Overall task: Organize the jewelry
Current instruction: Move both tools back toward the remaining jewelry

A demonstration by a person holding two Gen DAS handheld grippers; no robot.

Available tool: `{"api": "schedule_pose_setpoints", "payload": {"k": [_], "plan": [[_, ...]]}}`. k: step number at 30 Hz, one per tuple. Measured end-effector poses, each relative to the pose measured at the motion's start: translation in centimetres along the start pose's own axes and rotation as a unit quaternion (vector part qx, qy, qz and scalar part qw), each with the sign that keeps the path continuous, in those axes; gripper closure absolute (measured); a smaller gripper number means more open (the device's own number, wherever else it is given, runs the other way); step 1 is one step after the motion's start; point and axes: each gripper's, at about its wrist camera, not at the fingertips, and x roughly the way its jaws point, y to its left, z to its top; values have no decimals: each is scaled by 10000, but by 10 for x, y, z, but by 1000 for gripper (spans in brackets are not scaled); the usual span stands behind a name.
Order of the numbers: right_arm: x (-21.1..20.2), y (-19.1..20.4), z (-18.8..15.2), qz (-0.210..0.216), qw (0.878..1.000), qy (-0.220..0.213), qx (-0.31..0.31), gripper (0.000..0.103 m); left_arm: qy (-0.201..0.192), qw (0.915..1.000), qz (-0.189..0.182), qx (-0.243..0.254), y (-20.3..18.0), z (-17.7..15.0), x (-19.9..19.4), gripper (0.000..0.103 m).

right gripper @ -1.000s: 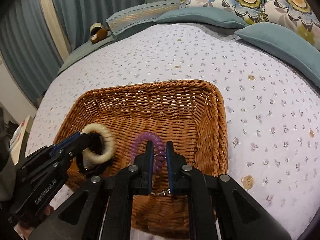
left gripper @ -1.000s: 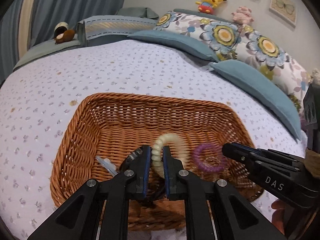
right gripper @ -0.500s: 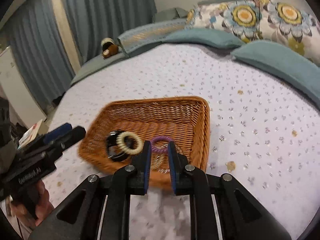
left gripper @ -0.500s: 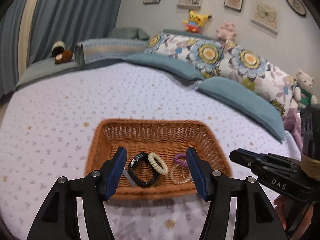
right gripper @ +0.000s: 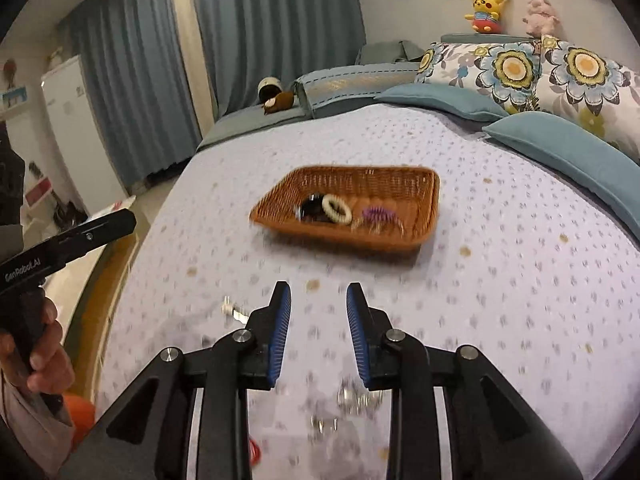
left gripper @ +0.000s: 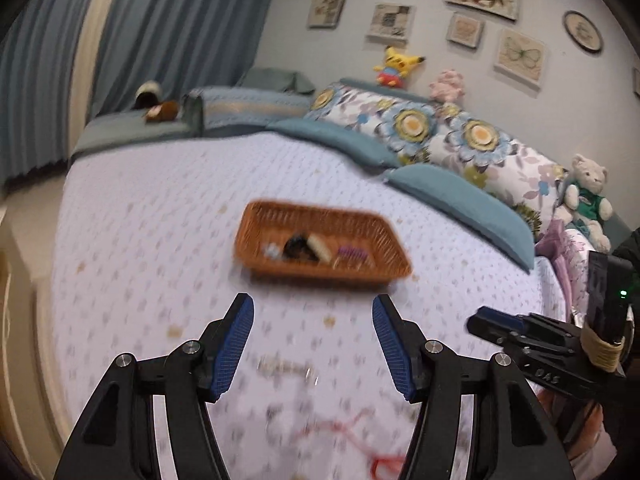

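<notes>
Both wrist views face bed headward, well back; share basket.

Parted right hand-held gripper, wicker basket — bracelets inside

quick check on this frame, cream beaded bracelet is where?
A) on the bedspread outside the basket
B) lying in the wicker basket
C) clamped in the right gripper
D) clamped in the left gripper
B: the cream beaded bracelet lies inside the wicker basket beside a black piece, while the left gripper and right gripper both stand open and empty short of the basket.
</notes>
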Motion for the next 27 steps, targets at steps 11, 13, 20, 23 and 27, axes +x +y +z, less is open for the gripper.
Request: {"api": "schedule_pose_setpoints", "payload": {"k": [11, 13, 20, 23, 27], "plan": [[0, 0, -56, 44, 10000, 72, 21, 72, 536, 9979, 325, -154, 12, -70, 20, 40], [0, -8, -60, -4, 9999, 36, 95, 72, 563, 9976, 392, -94, 13, -76, 24, 40], [13, -43, -60, -189, 9977, 170, 622, 72, 931, 9936, 450, -463, 35, -86, 48, 40], [20, -62, -62, -105, 9937, 306, 1074, 71, 1140, 9903, 585, -531, 40, -78, 59, 40], [28, -68, -65, -200, 9924, 474, 1121, 71, 1592, 9846, 614, -379, 43, -67, 78, 40]]}}
